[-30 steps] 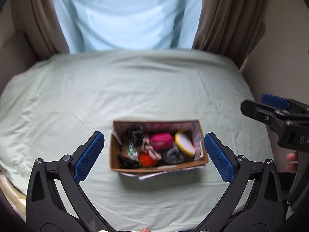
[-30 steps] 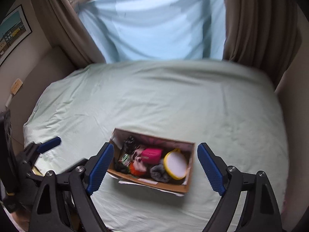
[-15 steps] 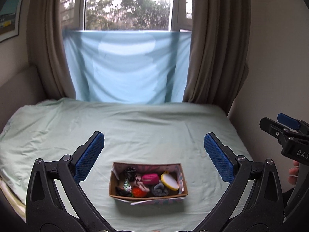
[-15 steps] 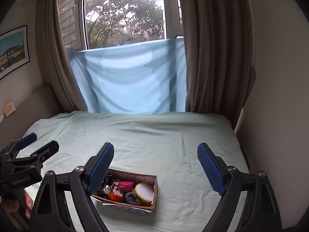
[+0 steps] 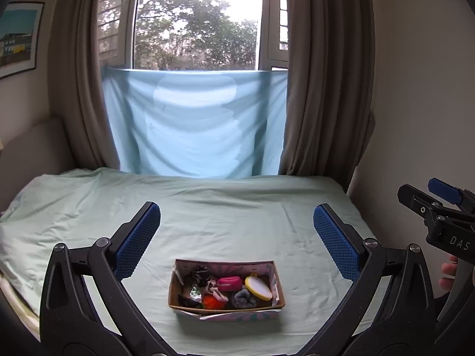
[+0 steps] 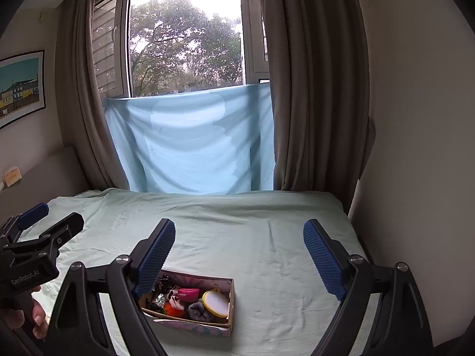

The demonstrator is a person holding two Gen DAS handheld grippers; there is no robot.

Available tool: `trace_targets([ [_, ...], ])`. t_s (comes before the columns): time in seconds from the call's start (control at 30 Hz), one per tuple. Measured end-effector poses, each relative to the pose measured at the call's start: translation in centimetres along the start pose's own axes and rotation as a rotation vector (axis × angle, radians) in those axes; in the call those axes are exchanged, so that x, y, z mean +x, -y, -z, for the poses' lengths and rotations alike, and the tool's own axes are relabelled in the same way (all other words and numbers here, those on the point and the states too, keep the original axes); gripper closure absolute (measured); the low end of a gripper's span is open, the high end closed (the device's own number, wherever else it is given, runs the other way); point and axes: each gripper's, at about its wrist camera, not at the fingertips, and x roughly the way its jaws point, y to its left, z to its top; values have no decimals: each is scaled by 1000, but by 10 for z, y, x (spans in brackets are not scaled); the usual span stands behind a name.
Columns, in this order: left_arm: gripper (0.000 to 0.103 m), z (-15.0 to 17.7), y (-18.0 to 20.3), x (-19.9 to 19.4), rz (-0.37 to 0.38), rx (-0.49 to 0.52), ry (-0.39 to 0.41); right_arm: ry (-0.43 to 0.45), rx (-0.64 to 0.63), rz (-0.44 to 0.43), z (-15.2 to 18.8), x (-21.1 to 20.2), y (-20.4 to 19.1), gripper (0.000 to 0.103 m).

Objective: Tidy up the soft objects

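A small cardboard box (image 5: pixel 267 304) sits on the pale green bed (image 5: pixel 222 213) near its front edge. It holds several soft items: a pink pouch (image 5: pixel 229 283), a yellow-rimmed round pad (image 5: pixel 258 287), a grey scrunchie (image 5: pixel 245 296), an orange piece (image 5: pixel 212 302) and dark pieces. The box also shows in the right wrist view (image 6: pixel 231 301). My left gripper (image 5: pixel 237 238) is open and empty, held above and behind the box. My right gripper (image 6: pixel 239 256) is open and empty, above the box and to its right.
A light blue cloth (image 5: pixel 196 124) hangs over the window's lower half between brown curtains (image 5: pixel 323 89). A wall (image 5: pixel 415 103) runs along the bed's right side and a headboard (image 5: pixel 32 145) along its left. A framed picture (image 6: pixel 20 86) hangs at left.
Both grippers have drawn back and tilted up from the box. The box now looks smaller and lower in both views, and the window has come into view. Both grippers stayed open.
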Motion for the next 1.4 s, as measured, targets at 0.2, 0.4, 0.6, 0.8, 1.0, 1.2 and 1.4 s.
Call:
trace_targets([
  [0.2, 0, 1, 1, -5, 0, 0, 10, 12, -1, 16, 3, -6, 0, 17],
  [0.4, 0, 1, -1, -6, 6, 2, 19, 12, 4, 22, 4, -8, -2, 17],
  [0.6, 0, 2, 0, -9, 14, 7, 19, 20, 10, 31, 4, -11, -1, 17],
  [0.8, 0, 1, 0, -12, 20, 12, 24, 30, 13, 40, 5, -15, -2, 17],
  [1.0, 0, 2, 1, -14, 20, 13, 26, 37, 15, 41, 5, -17, -2, 17],
  [1.2, 0, 1, 2, -16, 26, 21, 31, 42, 18, 43, 5, -19, -2, 17],
  [1.4, 0, 2, 5, -16, 30, 28, 34, 50, 21, 44, 4, -20, 0, 17],
])
